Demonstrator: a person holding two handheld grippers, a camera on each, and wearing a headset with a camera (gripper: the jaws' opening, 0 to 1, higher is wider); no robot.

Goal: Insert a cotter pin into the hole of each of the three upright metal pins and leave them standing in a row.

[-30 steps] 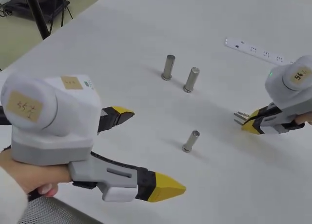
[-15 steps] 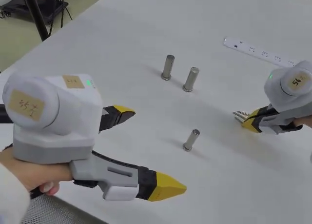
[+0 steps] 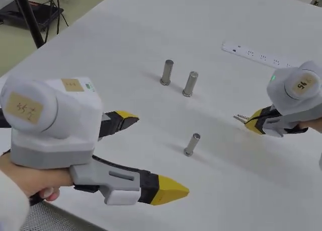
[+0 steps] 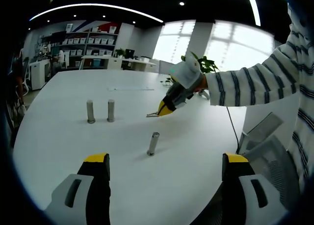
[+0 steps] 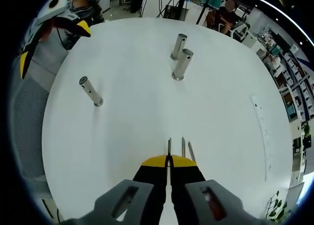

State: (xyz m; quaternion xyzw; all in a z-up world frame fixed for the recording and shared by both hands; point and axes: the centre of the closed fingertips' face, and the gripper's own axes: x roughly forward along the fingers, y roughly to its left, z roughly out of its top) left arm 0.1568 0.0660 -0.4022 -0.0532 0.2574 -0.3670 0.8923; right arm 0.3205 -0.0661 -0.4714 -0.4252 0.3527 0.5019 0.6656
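I count three silver cylindrical metal pins (image 3: 190, 83): two nearer the long white plastic power strip (image 3: 256, 56), one farther from it. Power strips: one. Thin grey metal cotter-pin prongs (image 5: 182, 147): three tips seen; whole-pin count unclear.

2 low opposed cams, pins (image 4: 153, 143) between

I read handwritten "56" on the round tan sticker (image 3: 302, 84) of the right gripper (image 3: 251, 124). The left gripper (image 3: 158, 155) has a big tan sticker (image 3: 22, 108), roughly "55"; its small sticker (image 3: 73, 84) is illegible.
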